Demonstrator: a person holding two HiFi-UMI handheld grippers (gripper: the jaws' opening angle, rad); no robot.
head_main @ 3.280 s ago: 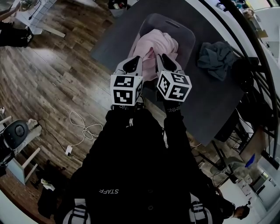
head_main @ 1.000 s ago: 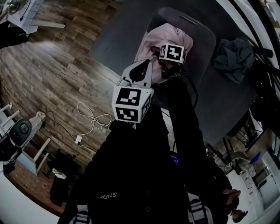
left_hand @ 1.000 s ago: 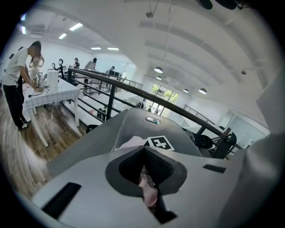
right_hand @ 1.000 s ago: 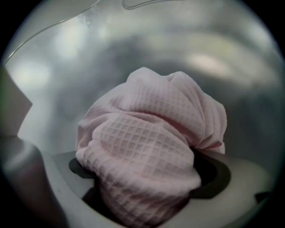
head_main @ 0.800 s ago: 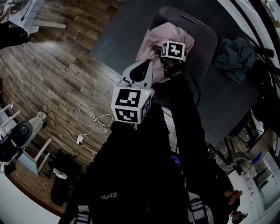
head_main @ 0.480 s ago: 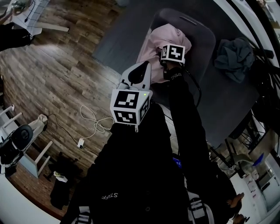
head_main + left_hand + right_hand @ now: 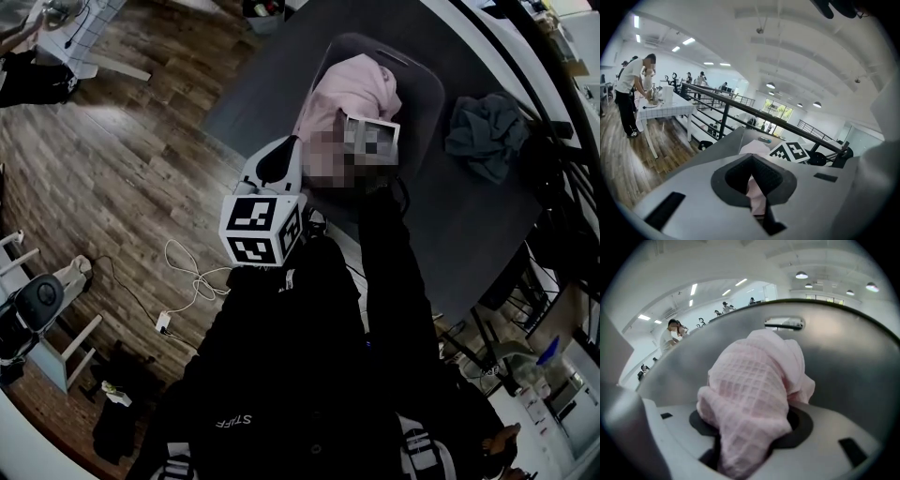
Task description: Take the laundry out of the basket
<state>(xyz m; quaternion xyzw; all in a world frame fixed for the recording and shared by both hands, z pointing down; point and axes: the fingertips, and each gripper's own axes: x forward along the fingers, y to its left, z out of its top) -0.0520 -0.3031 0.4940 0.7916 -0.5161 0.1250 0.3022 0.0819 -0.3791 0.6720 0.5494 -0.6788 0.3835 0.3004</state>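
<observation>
A pink waffle-weave cloth [image 7: 352, 89] lies heaped in the grey laundry basket [image 7: 427, 103] on a dark table. My right gripper [image 7: 359, 120] reaches into the basket over the heap. Its jaws have just been closing, and in the right gripper view [image 7: 747, 439] they pinch a thick fold of the pink cloth [image 7: 754, 380], which hangs up out of them. My left gripper [image 7: 281, 148] hovers by the basket's near left side. Its jaws [image 7: 754, 183] stand together, and a sliver of pink shows in the slit. I cannot tell whether that sliver is gripped.
A dark blue-grey garment [image 7: 483, 131] lies crumpled on the table [image 7: 272, 66] right of the basket. A black railing [image 7: 562, 187] runs along the table's far side. On the wood floor to the left lie a white cable [image 7: 192, 272] and a chair [image 7: 33, 300].
The right gripper has lifted from the pink heap, drawing cloth up with it. The left gripper has drawn back toward me and to the left, away from the basket.
</observation>
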